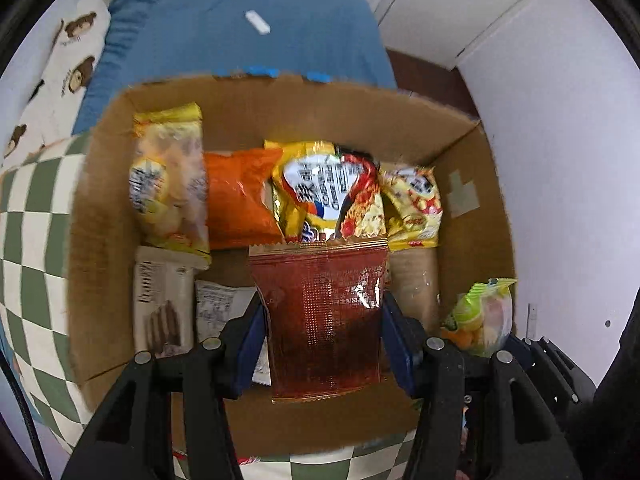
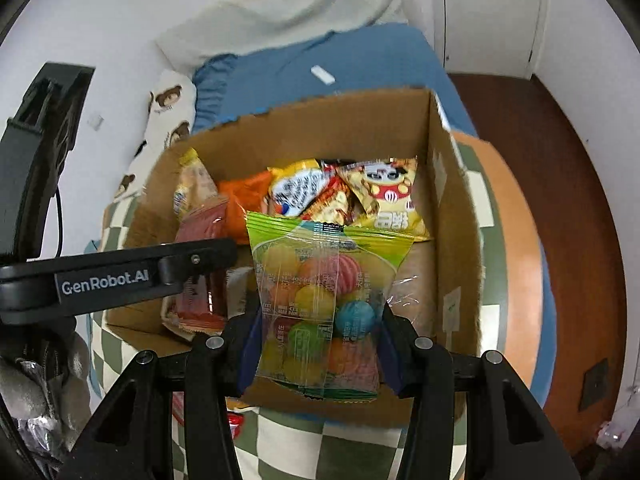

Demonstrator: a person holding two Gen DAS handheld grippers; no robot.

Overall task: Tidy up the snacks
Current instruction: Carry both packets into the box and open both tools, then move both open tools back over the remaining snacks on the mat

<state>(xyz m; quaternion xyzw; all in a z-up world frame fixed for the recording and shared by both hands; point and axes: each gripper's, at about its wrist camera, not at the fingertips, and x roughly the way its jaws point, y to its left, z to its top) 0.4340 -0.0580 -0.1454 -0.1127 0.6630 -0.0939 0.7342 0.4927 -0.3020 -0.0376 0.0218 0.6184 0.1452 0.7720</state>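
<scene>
An open cardboard box (image 1: pixel 100 208) holds several snack packets: a yellow bag (image 1: pixel 168 184), an orange bag (image 1: pixel 240 200), a noodle packet (image 1: pixel 328 188) and a yellow cartoon bag (image 1: pixel 416 204). My left gripper (image 1: pixel 322 332) is shut on a dark red packet (image 1: pixel 324 312) above the box's near half. My right gripper (image 2: pixel 316 328) is shut on a clear bag of coloured candy balls (image 2: pixel 320 300) above the box's (image 2: pixel 452 200) near edge. The candy bag shows at the right in the left wrist view (image 1: pixel 480 316). The left gripper's arm (image 2: pixel 120 276) and red packet (image 2: pixel 200 264) show in the right wrist view.
The box sits on a green-and-white checked cover (image 1: pixel 32 240). A blue pillow (image 1: pixel 240 32) with a small white object (image 1: pixel 258 22) lies behind it, next to a bear-print cloth (image 1: pixel 68 68). White walls and a brown floor (image 2: pixel 560 160) lie to the right.
</scene>
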